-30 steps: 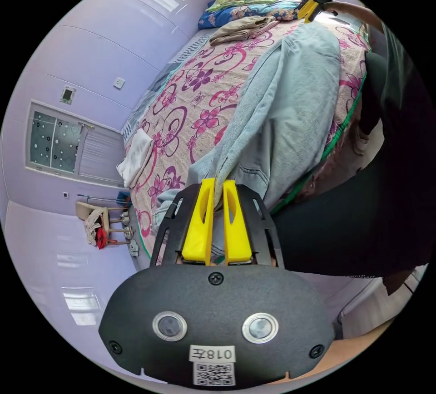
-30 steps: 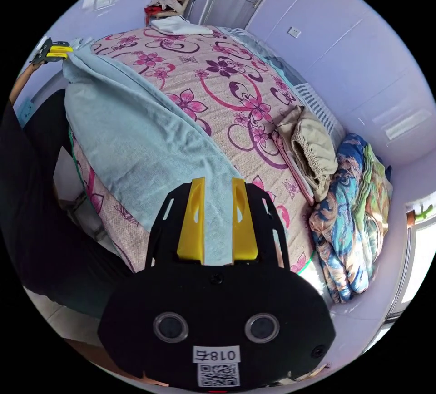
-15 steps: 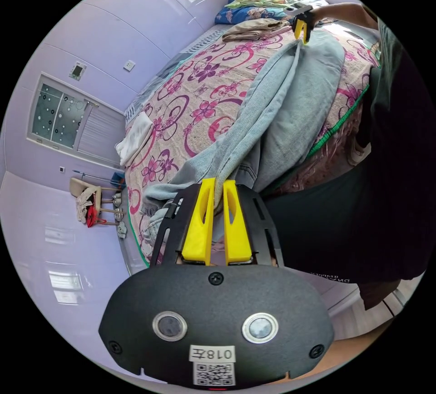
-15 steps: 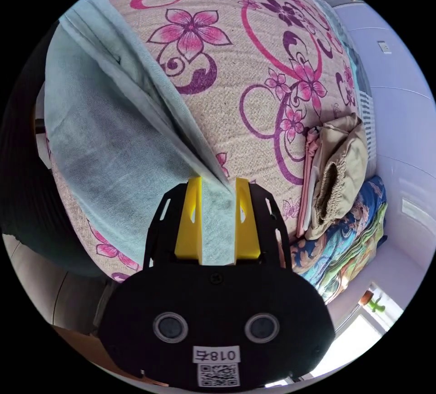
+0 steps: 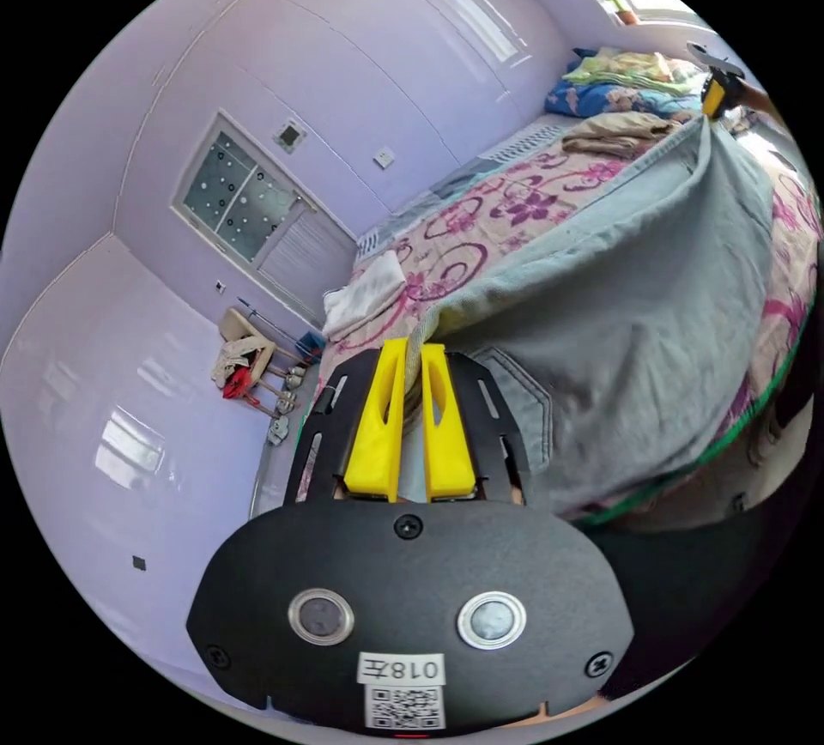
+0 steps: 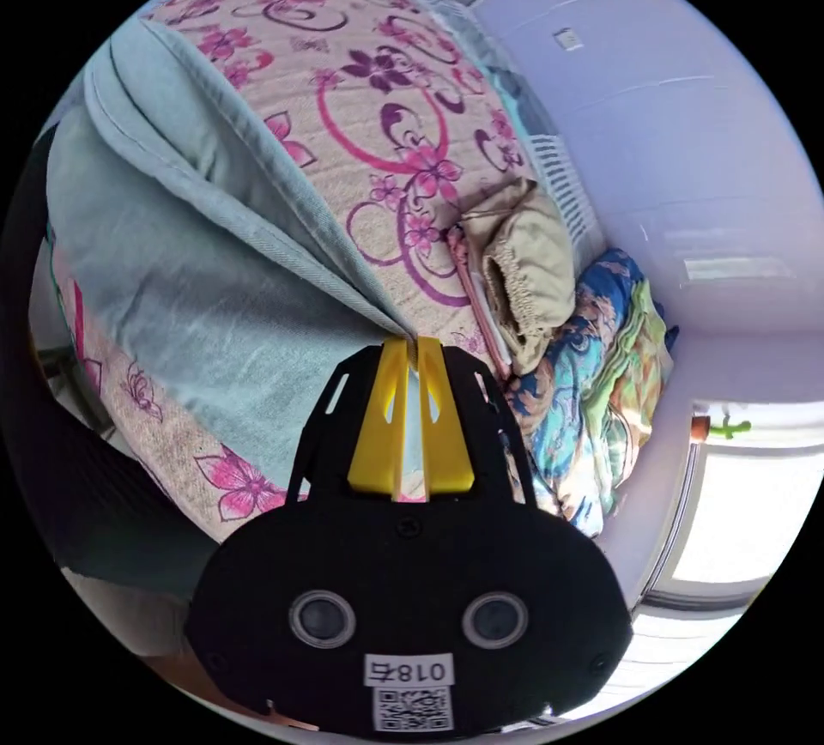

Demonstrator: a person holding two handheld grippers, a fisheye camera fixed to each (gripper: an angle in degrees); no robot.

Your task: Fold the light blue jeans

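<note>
Light blue jeans [image 5: 635,299] stretch along the bed's [image 6: 378,136] near edge, draping over it. Left gripper [image 5: 410,350] clenches one end's denim; right gripper [image 6: 410,346] pinches the other end, beside folded tan clothes [image 6: 524,273].

Jeans [image 5: 652,299]: light blue denim, paler stitched seams.
Bedspread [image 6: 386,118]: beige, pink and purple floral swirls, green edge.
Folded garment [image 6: 524,273]: tan.
Quilt [image 6: 609,367]: blue, green, orange print.
Walls [image 5: 283,50]: pale lilac.
Gripper jaws: yellow, black housing.
</note>
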